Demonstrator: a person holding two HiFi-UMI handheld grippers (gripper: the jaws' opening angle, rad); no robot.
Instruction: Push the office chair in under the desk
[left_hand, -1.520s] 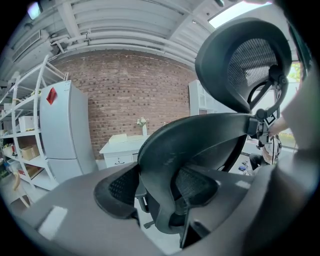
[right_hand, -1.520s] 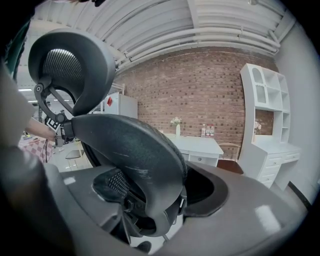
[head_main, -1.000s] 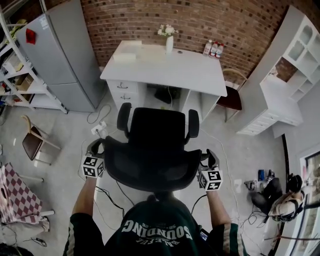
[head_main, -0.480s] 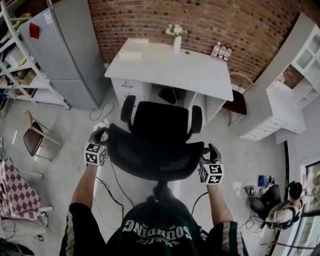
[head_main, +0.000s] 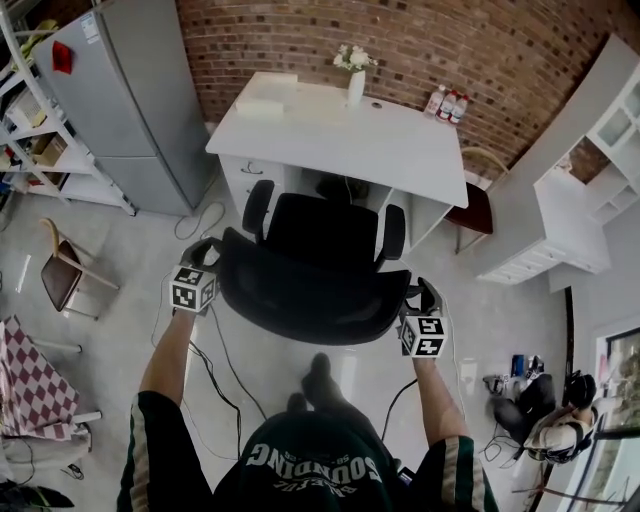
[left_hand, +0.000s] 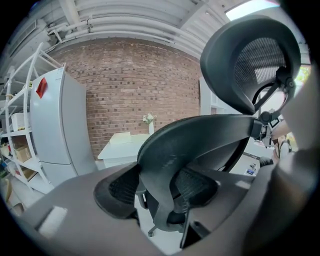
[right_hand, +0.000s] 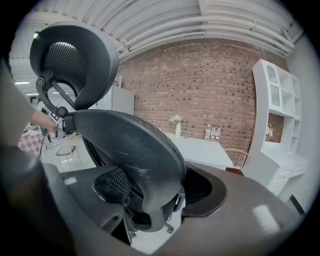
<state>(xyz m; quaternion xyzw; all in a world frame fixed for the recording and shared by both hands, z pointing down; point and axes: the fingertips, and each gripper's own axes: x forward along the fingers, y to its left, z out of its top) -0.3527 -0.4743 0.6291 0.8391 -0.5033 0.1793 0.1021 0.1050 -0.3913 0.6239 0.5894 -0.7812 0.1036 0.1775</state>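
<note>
A black mesh office chair (head_main: 310, 295) stands in front of the white desk (head_main: 400, 150), its seat (head_main: 325, 232) at the desk's kneehole. My left gripper (head_main: 205, 258) is shut on the left edge of the chair's back (left_hand: 170, 155); in the left gripper view the rim sits between the left gripper's (left_hand: 160, 194) pads. My right gripper (head_main: 426, 298) grips the right edge of the chair's back (right_hand: 145, 150). The right gripper's (right_hand: 157, 194) jaws are closing, with that rim between them. The headrest (right_hand: 75, 60) rises above.
A grey fridge (head_main: 130, 100) stands left of the desk, and a dark red chair (head_main: 470, 210) and white cabinet (head_main: 565, 215) to its right. A wooden chair (head_main: 62, 272) is at the left. Cables (head_main: 215, 365) lie on the floor by my feet. A vase (head_main: 355, 85) and bottles (head_main: 447, 102) are on the desk.
The chair has rolled forward toward the desk, with both grippers following on its back. The person's foot has stepped forward behind it.
</note>
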